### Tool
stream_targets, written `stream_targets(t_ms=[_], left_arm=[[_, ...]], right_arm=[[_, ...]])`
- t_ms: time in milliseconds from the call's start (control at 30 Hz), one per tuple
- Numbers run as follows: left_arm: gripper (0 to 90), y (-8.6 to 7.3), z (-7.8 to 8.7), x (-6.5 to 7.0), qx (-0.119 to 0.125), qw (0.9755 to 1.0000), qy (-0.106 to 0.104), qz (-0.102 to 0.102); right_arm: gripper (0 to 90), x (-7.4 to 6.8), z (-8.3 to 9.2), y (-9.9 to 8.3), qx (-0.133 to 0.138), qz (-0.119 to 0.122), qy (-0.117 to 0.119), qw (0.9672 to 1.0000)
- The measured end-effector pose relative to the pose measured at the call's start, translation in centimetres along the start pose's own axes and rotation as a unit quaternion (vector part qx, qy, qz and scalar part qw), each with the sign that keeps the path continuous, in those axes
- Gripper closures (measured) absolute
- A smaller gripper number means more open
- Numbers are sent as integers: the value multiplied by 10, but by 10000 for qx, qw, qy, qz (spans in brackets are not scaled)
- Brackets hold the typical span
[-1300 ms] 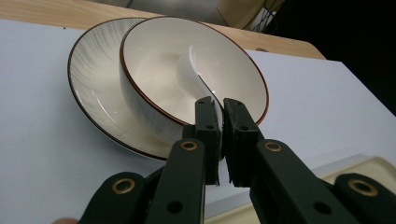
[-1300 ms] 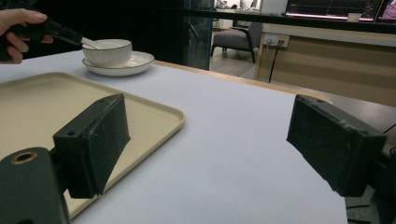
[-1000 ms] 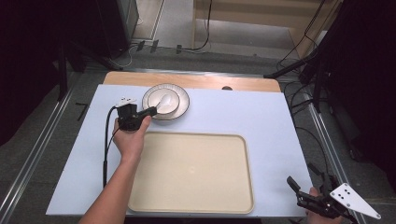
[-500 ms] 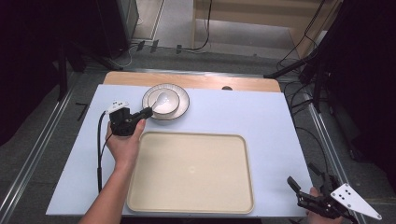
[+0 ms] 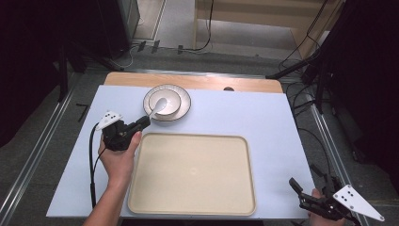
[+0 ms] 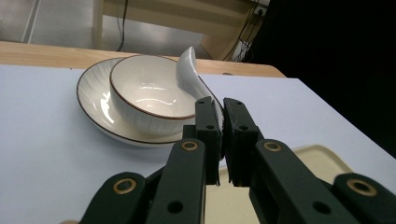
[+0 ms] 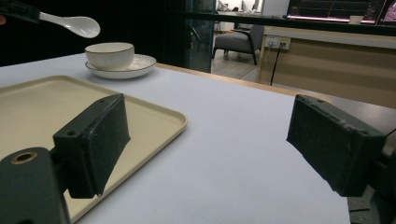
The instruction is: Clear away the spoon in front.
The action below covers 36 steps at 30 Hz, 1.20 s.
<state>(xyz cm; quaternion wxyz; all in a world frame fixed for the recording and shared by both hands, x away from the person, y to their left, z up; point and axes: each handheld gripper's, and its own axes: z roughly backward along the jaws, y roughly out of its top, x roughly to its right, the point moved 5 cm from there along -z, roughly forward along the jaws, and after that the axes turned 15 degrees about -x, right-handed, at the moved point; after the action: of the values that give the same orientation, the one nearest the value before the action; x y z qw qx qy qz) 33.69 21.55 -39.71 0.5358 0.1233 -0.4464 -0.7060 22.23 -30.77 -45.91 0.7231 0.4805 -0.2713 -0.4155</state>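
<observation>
Spoon lifted clear of the bowl in my left gripper.

My left gripper [image 5: 143, 122] has its jaws clamped on the handle of the white spoon [image 5: 157, 106], whose scoop hangs over the bowl [image 5: 164, 100] on its plate [image 5: 184, 107] near the table's far edge. My right gripper [image 5: 307, 187] sits at the near right corner, jaws wide apart with nothing between them, beside the tray [image 5: 191, 173].

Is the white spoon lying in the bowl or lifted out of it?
Lifted out. The left tongs pinch the spoon by its handle, and the right gripper view shows its scoop in the air above the bowl.
</observation>
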Motion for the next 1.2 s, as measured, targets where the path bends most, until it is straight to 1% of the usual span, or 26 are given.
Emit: stream_targets(t_ms=[133,267,333,367,433,700,867,1000,1067,1167,1200], left_arm=[[858,-9,9,2,62,10000,-19,52],[859,-25,17,4,61,9999,-54,97],[858,-32,21,5,22,10000,-32,60],[859,-36,24,6,24,9999,-53,87],[858,-41,28,6,57,9999,-55,122],[859,-61,44,11,61,9999,-19,111],[858,-72,46,13,-9,10000,42,22],[858,-81,45,13,-62,9999,93,66],[858,-86,44,13,-98,9998,179,57],[857,-92,44,11,-146,9996,239,96],[858,-94,44,11,-158,9996,230,107]], right_arm=[[129,-1,-1,0,-12,15,9,10000],[129,-1,-1,0,-26,7,19,10000],[129,-1,-1,0,-18,2,18,10000],[129,-2,-1,0,-20,13,24,10000],[129,-2,-1,0,-16,39,16,10000],[129,-3,-1,1,-6,34,11,10000],[129,-3,-1,1,-5,34,14,10000],[129,-3,0,1,-6,22,22,10000],[129,-3,0,1,4,36,23,10000],[129,-3,-1,1,-3,25,20,10000],[130,-3,-1,1,-9,16,21,10000]])
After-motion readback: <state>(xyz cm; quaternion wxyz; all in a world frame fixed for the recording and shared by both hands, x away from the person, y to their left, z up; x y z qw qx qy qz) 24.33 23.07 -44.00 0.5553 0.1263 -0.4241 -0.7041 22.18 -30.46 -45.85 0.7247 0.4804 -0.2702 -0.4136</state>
